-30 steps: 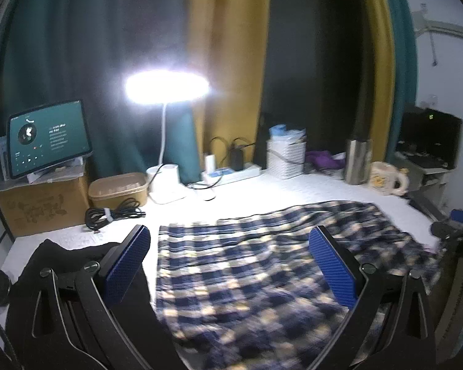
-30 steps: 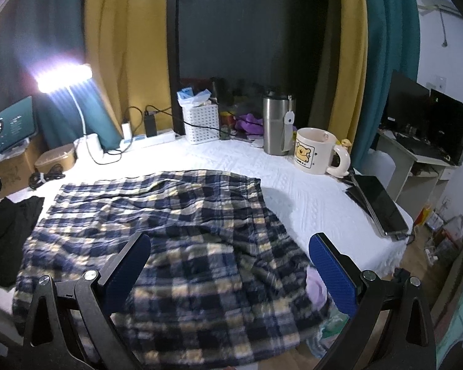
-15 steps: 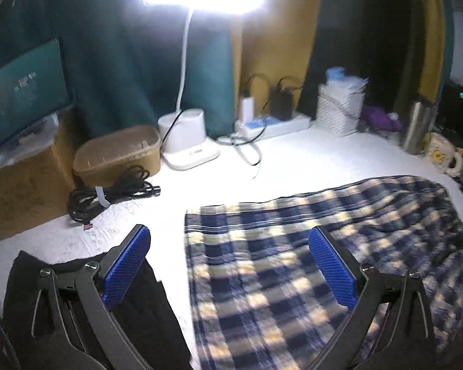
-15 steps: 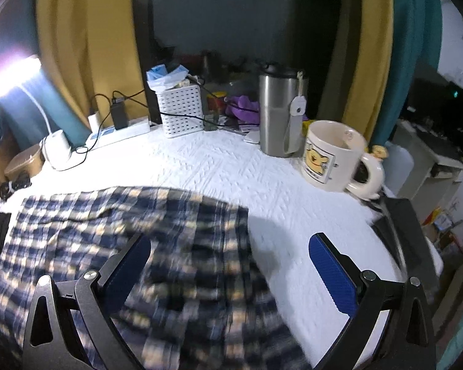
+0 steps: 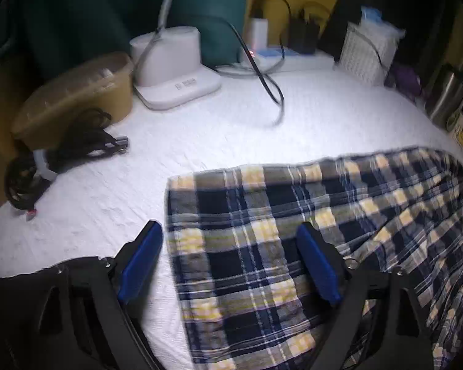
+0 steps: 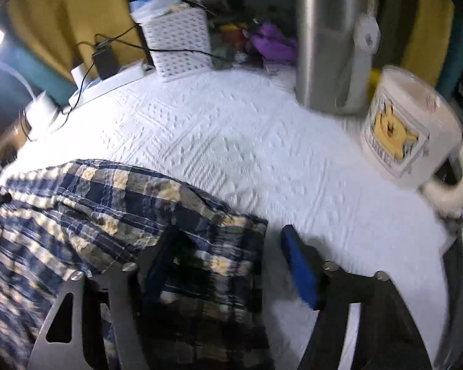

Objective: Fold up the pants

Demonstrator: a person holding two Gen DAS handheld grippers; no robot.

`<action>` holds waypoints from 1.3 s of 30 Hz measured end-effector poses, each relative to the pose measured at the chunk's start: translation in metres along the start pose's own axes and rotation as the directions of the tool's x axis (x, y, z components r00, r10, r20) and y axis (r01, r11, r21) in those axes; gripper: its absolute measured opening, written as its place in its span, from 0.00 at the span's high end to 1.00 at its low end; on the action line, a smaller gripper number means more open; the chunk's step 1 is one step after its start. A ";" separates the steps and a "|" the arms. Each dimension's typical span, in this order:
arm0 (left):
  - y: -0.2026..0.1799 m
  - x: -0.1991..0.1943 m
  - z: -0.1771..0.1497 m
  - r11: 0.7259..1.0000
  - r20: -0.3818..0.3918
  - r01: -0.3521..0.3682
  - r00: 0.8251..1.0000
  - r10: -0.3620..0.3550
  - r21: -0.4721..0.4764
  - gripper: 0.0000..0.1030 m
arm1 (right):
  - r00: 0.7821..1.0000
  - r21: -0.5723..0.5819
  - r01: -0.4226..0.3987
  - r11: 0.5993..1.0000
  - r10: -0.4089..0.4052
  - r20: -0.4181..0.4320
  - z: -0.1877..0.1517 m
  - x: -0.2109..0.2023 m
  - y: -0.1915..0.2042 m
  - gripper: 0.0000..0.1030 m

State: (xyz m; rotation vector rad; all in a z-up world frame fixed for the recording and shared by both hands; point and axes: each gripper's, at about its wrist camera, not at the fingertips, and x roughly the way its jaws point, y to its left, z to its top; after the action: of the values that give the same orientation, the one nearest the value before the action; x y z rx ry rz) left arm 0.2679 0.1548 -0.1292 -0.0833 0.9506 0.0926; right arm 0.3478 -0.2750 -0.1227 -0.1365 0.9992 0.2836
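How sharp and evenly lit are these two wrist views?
Left wrist: dim, mildly smeared, the blue-and-yellow plaid pants still legible, fisheye bending the white textured bedspread. Right wrist: heavier motion blur, worst on the white cartoon mug; lamp glare at the left edge.

Black tongs (image 5: 231,265) with blue pads (image 5: 316,269)

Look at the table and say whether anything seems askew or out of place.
The plaid pants lie rumpled rather than flat, bunched into folds at the corner by the right gripper. A black cable trails loose across the white table cover.
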 end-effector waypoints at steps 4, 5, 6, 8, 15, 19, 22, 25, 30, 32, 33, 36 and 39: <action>-0.012 0.001 0.001 0.999 0.004 0.011 1.000 -0.011 0.045 0.29 | 0.999 -0.037 0.021 0.999 -0.020 0.032 0.001 -0.001 0.008 0.73; -0.013 0.001 0.001 0.999 0.012 0.013 1.000 -0.013 0.046 0.43 | 0.999 -0.049 0.032 0.998 -0.030 0.040 0.002 -0.002 0.009 0.73; -0.014 -0.001 0.002 0.998 0.017 0.024 1.000 -0.025 0.051 0.50 | 0.998 -0.060 0.047 0.997 -0.044 0.050 0.003 -0.003 0.010 0.74; -0.017 -0.003 0.001 0.998 0.021 0.035 0.999 -0.037 0.059 0.87 | 0.994 -0.064 0.088 0.994 -0.083 0.077 0.008 -0.007 0.009 0.74; -0.032 -0.017 0.019 0.997 0.087 0.030 0.996 -0.037 0.077 0.99 | 0.977 -0.059 0.151 0.987 -0.140 0.158 0.034 -0.024 -0.007 0.75; -0.031 -0.021 0.038 0.998 0.137 0.007 0.990 -0.014 0.054 0.99 | 0.971 -0.052 0.168 0.984 -0.156 0.183 0.050 -0.028 -0.016 0.75; -0.030 -0.022 0.048 0.999 0.161 -0.012 0.987 0.004 0.048 0.99 | 0.968 -0.061 0.192 0.980 -0.178 0.177 0.060 -0.019 -0.020 0.74; -0.032 -0.010 0.049 0.998 0.143 -0.040 0.989 0.032 0.049 0.99 | 0.977 -0.072 0.183 0.981 -0.172 0.128 0.059 0.002 -0.021 0.75; -0.028 0.020 0.035 0.996 0.021 -0.070 0.997 0.069 0.052 0.93 | 0.977 -0.107 0.208 0.972 -0.202 0.070 0.047 0.029 -0.019 0.74; -0.022 0.011 0.033 0.998 0.013 -0.056 0.998 0.056 0.035 0.84 | 0.976 -0.103 0.214 0.971 -0.207 0.071 0.048 0.025 -0.022 0.66; -0.018 0.002 0.031 0.997 0.023 -0.076 0.997 0.075 0.025 0.78 | 0.973 -0.097 0.226 0.969 -0.219 0.075 0.048 0.023 -0.024 0.62; -0.007 -0.030 0.024 0.994 0.064 -0.106 0.992 0.105 0.009 0.55 | 0.964 -0.091 0.257 0.962 -0.249 0.094 0.046 0.012 -0.025 0.46; -0.001 -0.061 0.007 0.991 0.076 -0.130 0.989 0.128 0.015 0.54 | 0.962 -0.080 0.252 0.964 -0.241 0.128 0.039 -0.008 -0.023 0.27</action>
State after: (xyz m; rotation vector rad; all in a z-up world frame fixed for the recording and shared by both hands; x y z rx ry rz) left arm 0.2382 0.1523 -0.0753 0.0002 0.8811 0.2043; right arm 0.3819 -0.2892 -0.0953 -0.3257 0.8417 0.1091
